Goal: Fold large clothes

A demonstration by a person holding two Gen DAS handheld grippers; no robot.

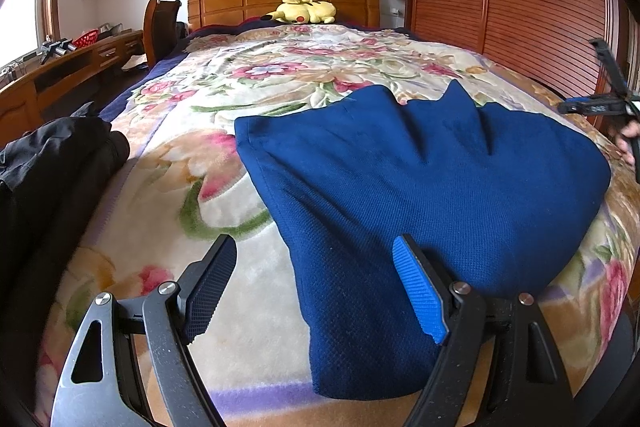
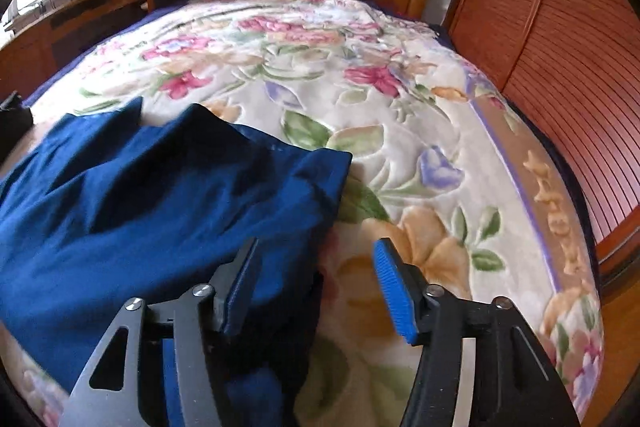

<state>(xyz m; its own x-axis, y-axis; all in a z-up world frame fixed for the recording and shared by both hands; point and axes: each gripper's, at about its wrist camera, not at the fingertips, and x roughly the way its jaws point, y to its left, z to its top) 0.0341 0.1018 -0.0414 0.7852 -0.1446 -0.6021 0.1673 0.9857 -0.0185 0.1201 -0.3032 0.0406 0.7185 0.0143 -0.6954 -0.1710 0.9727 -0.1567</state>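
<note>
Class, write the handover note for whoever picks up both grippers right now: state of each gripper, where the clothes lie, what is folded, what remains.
Left gripper: open, nothing between the pads, poised over the near left edge of the blue garment.
Right gripper: open, holding nothing, at the garment's right edge; its left finger is over the cloth.
Blue garment: lies on the floral blanket, folded into a rough, bulging bundle with creases on top.
Dark clothes: heaped at the bed's left edge, apparently not yet folded.
Left to do: probably flatten and square the blue bundle, then fold the dark heap.
</note>
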